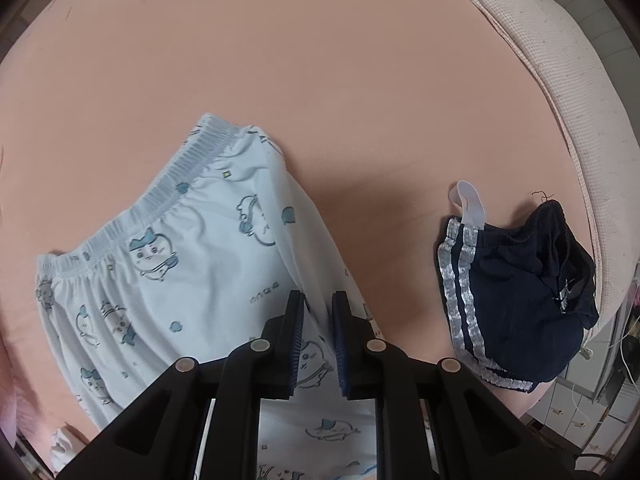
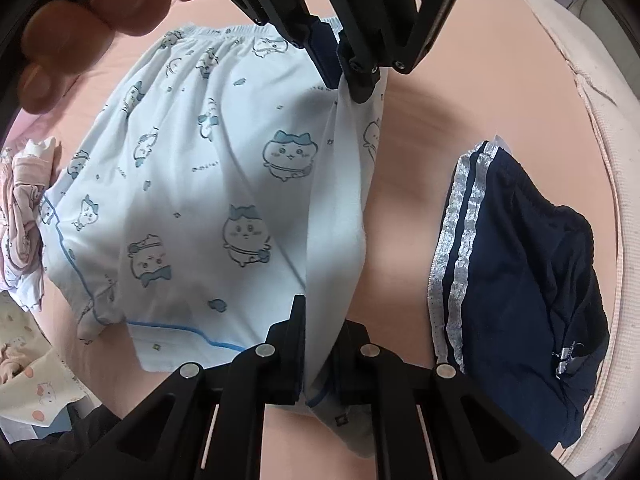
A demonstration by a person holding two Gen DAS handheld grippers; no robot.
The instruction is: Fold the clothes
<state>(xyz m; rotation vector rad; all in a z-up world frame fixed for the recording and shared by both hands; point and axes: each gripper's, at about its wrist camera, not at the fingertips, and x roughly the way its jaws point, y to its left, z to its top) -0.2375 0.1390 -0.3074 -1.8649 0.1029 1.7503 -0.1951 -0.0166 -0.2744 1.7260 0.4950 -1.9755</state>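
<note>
Where my left wrist camera looks down, a peach bedsheet fills most of the view, with a cream quilted blanket curving along its far right edge. Light blue cartoon-print shorts lie spread on the sheet, elastic waistband toward the upper left. Well apart to the right sits a folded pair of navy shorts with silver side stripes and a white loop at the top. My left gripper is nearly closed, and a raised ridge of the blue shorts' fabric runs up between its pads, pinched there.

Through my right wrist camera, the same blue shorts hang and drape across the middle, the navy pair beside them on the right. Pink and patterned clothes are bunched at the left edge. My left hand and its gripper crowd the top, clamped on the fabric's upper fold. My right gripper is shut tight on the lower end of that fold, near the blue-trimmed hem.
</note>
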